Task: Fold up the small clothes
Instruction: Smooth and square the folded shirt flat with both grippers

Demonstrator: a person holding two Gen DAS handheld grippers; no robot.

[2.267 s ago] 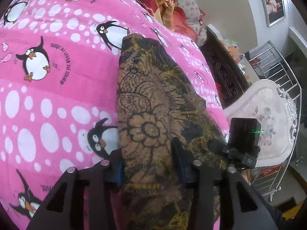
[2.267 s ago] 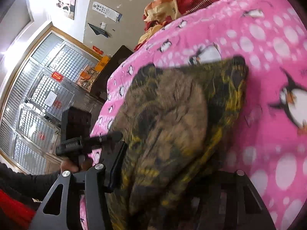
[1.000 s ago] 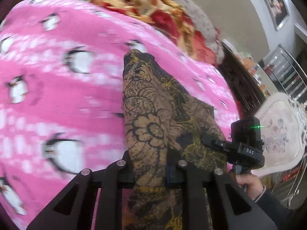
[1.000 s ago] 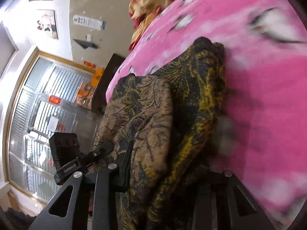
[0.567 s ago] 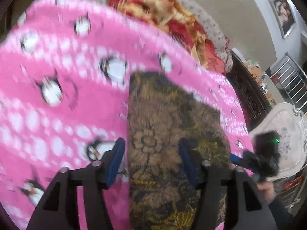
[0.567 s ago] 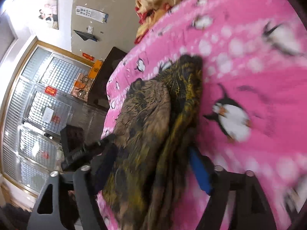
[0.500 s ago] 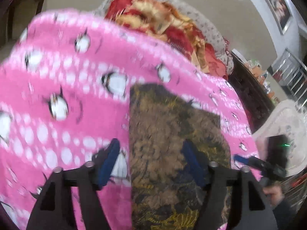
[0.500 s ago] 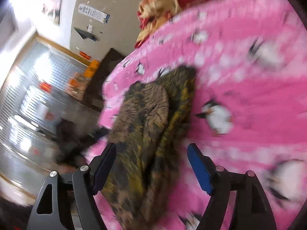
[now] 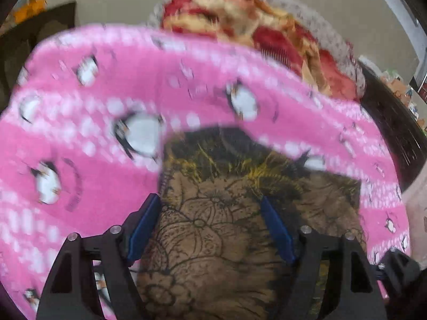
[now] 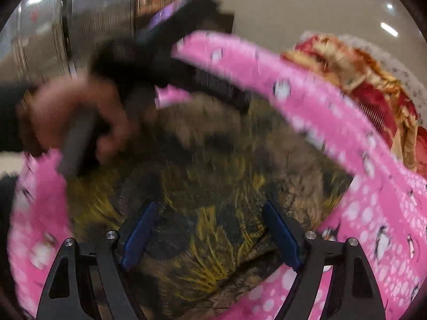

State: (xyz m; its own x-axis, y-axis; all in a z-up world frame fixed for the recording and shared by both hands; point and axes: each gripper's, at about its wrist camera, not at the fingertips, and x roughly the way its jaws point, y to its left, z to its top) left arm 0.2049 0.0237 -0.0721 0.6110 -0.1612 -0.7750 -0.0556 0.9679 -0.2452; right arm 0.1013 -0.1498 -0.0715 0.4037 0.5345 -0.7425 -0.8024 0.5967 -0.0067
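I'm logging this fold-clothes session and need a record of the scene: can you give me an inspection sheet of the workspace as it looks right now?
Surface: pink penguin blanket, spread out.
Job's things: brown floral garment, lying folded on the blanket.
Clutter: red and yellow bedding heaped at the far end.
Grippers: left hand-held gripper open above the garment; right hand-held gripper open above it too; neither holds cloth.
Cables: nothing seen.
Surroundings: dark wooden furniture, metal grille doors, tiled floor; right view blurred.
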